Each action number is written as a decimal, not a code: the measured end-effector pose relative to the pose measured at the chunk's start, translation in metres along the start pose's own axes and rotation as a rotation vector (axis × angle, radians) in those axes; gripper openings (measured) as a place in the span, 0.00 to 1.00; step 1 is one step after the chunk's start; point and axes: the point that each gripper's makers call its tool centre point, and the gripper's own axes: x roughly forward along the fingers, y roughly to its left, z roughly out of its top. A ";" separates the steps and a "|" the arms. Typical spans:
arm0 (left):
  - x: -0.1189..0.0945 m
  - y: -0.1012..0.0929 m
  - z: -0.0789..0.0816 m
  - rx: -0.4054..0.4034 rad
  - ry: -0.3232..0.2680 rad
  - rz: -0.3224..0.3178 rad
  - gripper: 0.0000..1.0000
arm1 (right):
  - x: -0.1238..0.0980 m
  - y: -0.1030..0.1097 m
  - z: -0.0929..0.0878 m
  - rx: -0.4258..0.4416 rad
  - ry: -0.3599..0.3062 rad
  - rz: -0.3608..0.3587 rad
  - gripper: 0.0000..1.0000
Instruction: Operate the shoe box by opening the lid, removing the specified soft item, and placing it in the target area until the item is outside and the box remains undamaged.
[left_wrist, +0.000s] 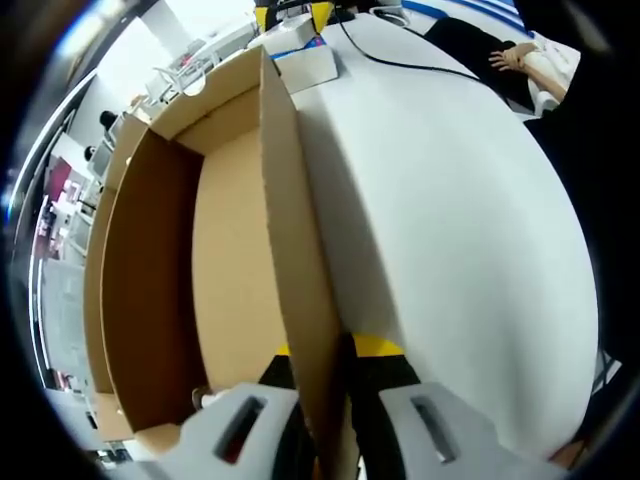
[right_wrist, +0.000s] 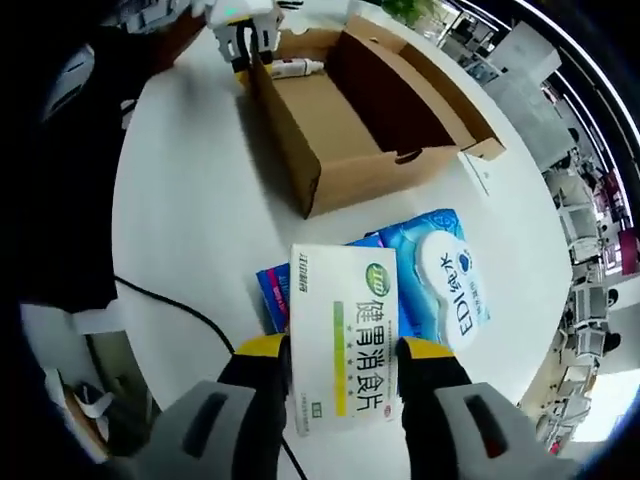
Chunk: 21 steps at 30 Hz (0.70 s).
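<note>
Your left gripper (left_wrist: 335, 425) straddles shoe box (right_wrist: 345, 130) side wall, jaws close either side; full clamp unclear. Your right gripper (right_wrist: 342, 385) clenched on white medicine carton (right_wrist: 345, 335): light, stiff, crushable, so squeeze gently. Soft blue wipes pack (right_wrist: 440, 275) lies outside box, near front wall. Small tube (right_wrist: 295, 68) remains inside box. Open table (right_wrist: 190, 230) left of box; cable (right_wrist: 185, 310) nearby, table edge close behind.

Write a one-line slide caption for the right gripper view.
Right gripper holds a white-and-green packet above a blue wipes pack on the table, beside the open cardboard box.
</note>
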 end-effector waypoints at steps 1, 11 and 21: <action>0.000 0.000 0.000 0.000 0.000 0.000 0.06 | 0.000 0.000 0.000 -0.006 0.001 0.008 0.44; 0.000 -0.001 0.001 0.005 0.001 -0.006 0.06 | 0.002 0.001 0.001 -0.188 0.022 0.058 0.44; 0.000 -0.001 0.001 0.005 0.001 -0.005 0.06 | 0.004 -0.002 0.000 -0.350 0.067 0.069 0.44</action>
